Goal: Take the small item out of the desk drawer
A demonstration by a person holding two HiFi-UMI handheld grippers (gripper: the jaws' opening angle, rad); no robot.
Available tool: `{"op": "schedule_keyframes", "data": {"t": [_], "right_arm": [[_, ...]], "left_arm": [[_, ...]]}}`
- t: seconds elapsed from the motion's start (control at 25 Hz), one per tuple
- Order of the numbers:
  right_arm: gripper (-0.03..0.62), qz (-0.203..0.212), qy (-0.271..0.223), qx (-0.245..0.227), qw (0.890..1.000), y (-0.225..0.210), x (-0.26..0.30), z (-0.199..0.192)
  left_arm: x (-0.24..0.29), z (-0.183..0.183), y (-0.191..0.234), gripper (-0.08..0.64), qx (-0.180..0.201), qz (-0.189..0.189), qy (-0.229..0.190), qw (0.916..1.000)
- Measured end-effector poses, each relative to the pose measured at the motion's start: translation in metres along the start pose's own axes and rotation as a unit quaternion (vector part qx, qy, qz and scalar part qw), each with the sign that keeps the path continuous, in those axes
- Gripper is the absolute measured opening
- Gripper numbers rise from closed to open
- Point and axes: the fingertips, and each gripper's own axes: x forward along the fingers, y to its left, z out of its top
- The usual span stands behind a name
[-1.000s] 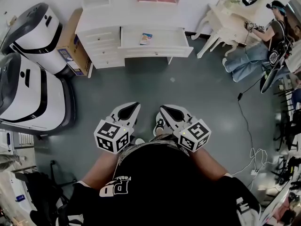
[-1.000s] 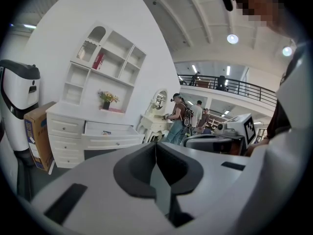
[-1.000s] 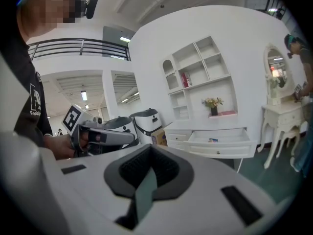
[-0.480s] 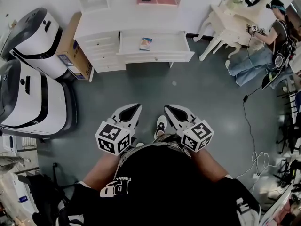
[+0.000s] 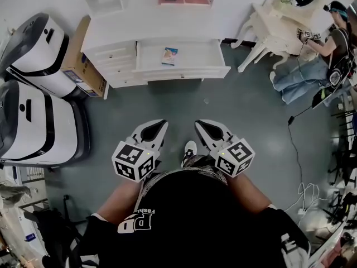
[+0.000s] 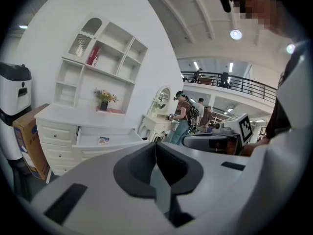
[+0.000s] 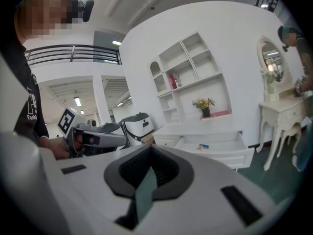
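I hold both tools low in front of my body, side by side and apart, tips aimed at 12 o'clock. The left tool [image 5: 159,125] has its jaws pressed together with nothing between them. The right tool [image 5: 199,125] is likewise closed and empty.

The small item [image 5: 169,55], a flat packet with blue print, lies in the open drawer [image 5: 189,71] of the white table [image 5: 145,29] at 12 o'clock, well apart from both tools. It sits toward the left of the drawer's floor, apart from the front rim and the side walls. The drawer juts out past the table's front edge toward me.

Between the tools and that front rim lies a wide stretch of open grey floor [image 5: 223,110]. At 10 o'clock a cardboard box [image 5: 83,66] stands against the table's left end. Two white machines [image 5: 33,116] line 9 to 10 o'clock and close off that side. At 2 o'clock a dressing table [image 5: 273,29] stands with a person [image 5: 312,66] seated beside it. A cable [image 5: 295,149] trails over the floor at 3 o'clock.
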Motion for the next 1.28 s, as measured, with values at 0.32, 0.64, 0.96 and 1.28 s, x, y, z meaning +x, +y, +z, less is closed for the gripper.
{"op": "schedule_keyframes", "data": {"t": [0.32, 0.64, 0.96, 1.28], "right_arm": [[0.009, 0.019, 0.009, 0.006, 1.0, -0.049, 0.025, 0.017], [0.009, 0.037, 0.015, 0.017, 0.999, -0.098, 0.041, 0.032], [0.009, 0.056, 0.016, 0.024, 0.998, -0.14, 0.044, 0.037], [0.009, 0.064, 0.007, 0.029, 0.997, -0.163, 0.04, 0.044]], "left_arm": [[0.05, 0.017, 0.02, 0.015, -0.02, 0.017, 0.014, 0.9996], [0.094, 0.037, 0.036, 0.015, -0.032, 0.043, 0.02, 0.9983], [0.131, 0.042, 0.035, 0.015, -0.022, 0.065, 0.03, 0.9972], [0.155, 0.046, 0.024, 0.015, -0.023, 0.066, 0.034, 0.997]]}}
